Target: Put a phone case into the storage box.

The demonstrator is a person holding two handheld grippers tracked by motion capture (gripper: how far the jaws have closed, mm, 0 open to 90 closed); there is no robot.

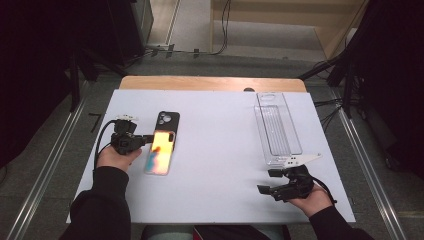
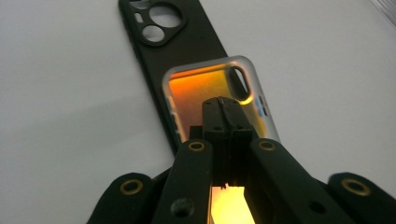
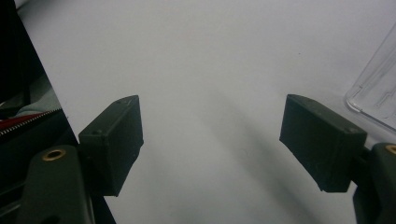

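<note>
An orange-to-blue iridescent phone case (image 1: pixel 160 150) (image 2: pixel 205 88) lies on the white table (image 1: pixel 220 150), its far end overlapping a black phone case (image 1: pixel 168 120) (image 2: pixel 163 42) with camera cut-outs. My left gripper (image 1: pixel 150 137) (image 2: pixel 219 105) reaches in from the left over the iridescent case's left edge, its pads pressed together. Whether the case's rim is pinched between them I cannot tell. My right gripper (image 1: pixel 267 181) (image 3: pixel 210 140) rests near the front right of the table. It is open, and only bare table lies between its pads.
A clear, long plastic tray (image 1: pixel 277 127) (image 3: pixel 378 88) lies at the right, just beyond my right gripper. A wooden strip (image 1: pixel 210 83) borders the table's far edge. Metal rails (image 1: pixel 372 175) run along both sides of the table.
</note>
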